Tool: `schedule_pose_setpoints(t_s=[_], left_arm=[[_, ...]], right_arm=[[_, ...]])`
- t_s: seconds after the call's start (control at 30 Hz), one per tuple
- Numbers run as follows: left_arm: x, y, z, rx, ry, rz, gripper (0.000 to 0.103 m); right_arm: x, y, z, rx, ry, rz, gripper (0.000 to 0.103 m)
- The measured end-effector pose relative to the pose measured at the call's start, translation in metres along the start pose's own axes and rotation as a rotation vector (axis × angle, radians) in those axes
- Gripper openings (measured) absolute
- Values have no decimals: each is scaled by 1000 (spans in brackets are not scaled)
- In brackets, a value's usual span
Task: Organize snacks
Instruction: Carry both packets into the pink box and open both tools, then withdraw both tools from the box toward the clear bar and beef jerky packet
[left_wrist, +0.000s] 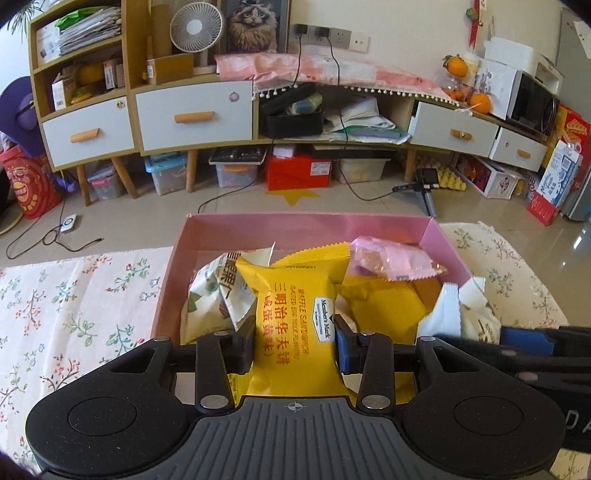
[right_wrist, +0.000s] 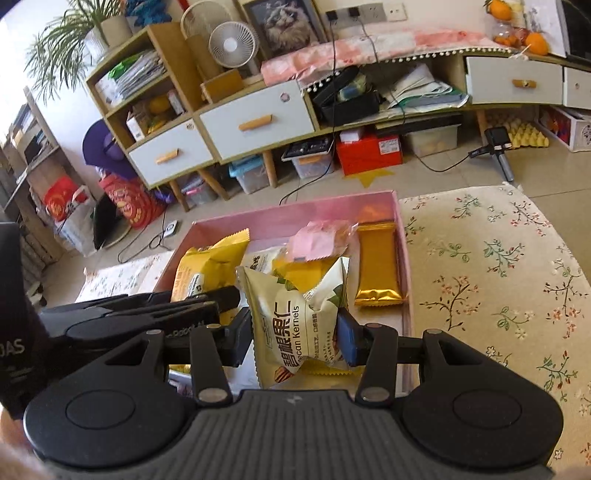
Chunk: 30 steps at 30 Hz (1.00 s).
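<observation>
A pink box (left_wrist: 306, 223) on a floral tablecloth holds several snack packets. My left gripper (left_wrist: 295, 349) is shut on a yellow waffle sandwich packet (left_wrist: 295, 317) and holds it over the box's near side. My right gripper (right_wrist: 295, 341) is shut on a white pecan kernels packet (right_wrist: 291, 314) over the same box (right_wrist: 258, 221). A pink packet (left_wrist: 388, 258) and white-green packets (left_wrist: 210, 295) lie inside. A gold bar packet (right_wrist: 376, 271) lies along the box's right wall. The left gripper shows at the left of the right wrist view (right_wrist: 147, 306).
The floral tablecloth (right_wrist: 498, 277) spreads to the right and left (left_wrist: 74, 314) of the box. Beyond the table edge is a tiled floor with cables, storage bins and a low cabinet (left_wrist: 192, 118) with drawers.
</observation>
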<state>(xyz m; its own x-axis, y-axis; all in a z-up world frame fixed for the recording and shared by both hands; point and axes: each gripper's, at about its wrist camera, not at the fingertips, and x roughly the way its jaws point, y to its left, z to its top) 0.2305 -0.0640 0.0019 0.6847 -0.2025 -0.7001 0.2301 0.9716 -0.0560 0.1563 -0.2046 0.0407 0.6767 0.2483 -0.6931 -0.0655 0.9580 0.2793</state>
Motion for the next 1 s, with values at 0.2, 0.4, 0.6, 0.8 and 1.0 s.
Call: schedule_pose_setpoints(t_s=[0.2, 0.4, 0.6, 0.8, 1.0], left_arm=[[-3, 1, -9, 5, -3, 0, 42], [-11, 2, -12, -7, -13, 7, 72], [-27, 0, -16, 5, -17, 13, 84], [-48, 0, -25, -4, -8, 9, 90], [-71, -2, -40, 12, 5, 21, 93]], right_arm=[[3, -4, -5, 33, -30, 3, 44], [-5, -7, -2, 67, -8, 5, 57], [-26, -16, 3, 130, -65, 30, 76], [-37, -15, 1, 109, -67, 9, 84], [-49, -17, -4, 77, -50, -14, 90]])
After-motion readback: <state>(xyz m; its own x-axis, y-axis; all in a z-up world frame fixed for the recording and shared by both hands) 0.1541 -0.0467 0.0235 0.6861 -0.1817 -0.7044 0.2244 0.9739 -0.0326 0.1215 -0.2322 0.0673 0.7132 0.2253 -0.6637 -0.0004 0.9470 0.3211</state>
